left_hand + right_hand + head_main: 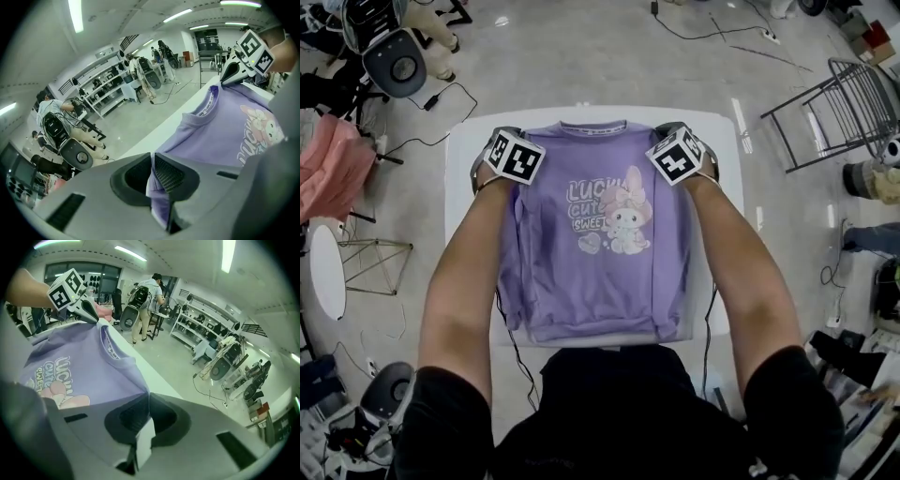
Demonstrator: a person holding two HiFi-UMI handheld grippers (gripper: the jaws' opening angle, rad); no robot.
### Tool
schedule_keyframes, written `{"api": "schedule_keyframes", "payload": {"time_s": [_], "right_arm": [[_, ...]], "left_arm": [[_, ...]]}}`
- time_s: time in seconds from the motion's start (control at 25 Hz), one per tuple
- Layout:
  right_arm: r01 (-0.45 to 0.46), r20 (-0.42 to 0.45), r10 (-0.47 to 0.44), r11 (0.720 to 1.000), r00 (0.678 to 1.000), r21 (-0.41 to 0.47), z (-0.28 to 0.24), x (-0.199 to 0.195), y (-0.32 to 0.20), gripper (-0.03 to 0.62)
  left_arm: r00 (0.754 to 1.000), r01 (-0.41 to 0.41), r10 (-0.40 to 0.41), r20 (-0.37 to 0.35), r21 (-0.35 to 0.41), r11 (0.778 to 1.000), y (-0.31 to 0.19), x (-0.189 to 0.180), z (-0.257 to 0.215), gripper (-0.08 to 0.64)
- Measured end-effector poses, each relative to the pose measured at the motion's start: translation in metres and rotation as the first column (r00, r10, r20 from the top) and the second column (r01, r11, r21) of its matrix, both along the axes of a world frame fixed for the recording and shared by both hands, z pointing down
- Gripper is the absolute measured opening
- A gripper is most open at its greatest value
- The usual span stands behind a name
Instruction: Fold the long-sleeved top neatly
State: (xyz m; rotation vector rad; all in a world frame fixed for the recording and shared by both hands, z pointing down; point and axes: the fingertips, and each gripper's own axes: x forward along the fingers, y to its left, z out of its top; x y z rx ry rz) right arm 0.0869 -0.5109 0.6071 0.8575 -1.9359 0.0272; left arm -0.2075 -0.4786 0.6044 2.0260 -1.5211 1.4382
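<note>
Two shoulders of the purple top [600,272], beside its collar [592,126], are pinched shut by left hand-held gripper [152,178] and right hand-held gripper [143,420]. Top is laid print-up on surface [722,131]; sleeves seemingly tucked, cross fold judged pending.

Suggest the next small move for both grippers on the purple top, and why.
Probably lower both shoulders flat onto the table, then let go. The left gripper and right gripper are each shut on a shoulder corner of the purple top, which already spreads print-up over the table, its neckline end looking slightly raised.
</note>
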Motion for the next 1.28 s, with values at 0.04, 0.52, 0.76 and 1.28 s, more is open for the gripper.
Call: {"api": "schedule_keyframes", "payload": {"time_s": [0.04, 0.52, 0.76, 1.28], "right_arm": [[0.0, -0.004, 0.0, 1.0, 1.0, -0.003, 0.003, -0.002, 0.002, 0.011], [-0.055, 0.042, 0.056, 0.998, 0.998, -0.022, -0.017, 0.0, 0.013, 0.09], [-0.108, 0.154, 0.104, 0.994, 0.983, 0.018, -0.063, -0.001, 0.054, 0.052], [-0.198, 0.212, 0.176, 0.976, 0.961, 0.09, -0.114, 0.008, 0.171, 0.027]], "left_arm": [[1.0, -0.004, 0.004, 0.001, -0.009, 1.0, 0.003, -0.002, 0.005, 0.029], [0.998, -0.035, 0.035, -0.047, -0.01, 0.999, 0.015, -0.008, -0.018, 0.091], [0.989, -0.034, 0.042, -0.138, 0.065, 0.997, 0.05, -0.009, -0.059, 0.091], [0.963, -0.061, 0.095, -0.252, 0.138, 0.989, 0.146, -0.01, -0.087, 0.015]]}}
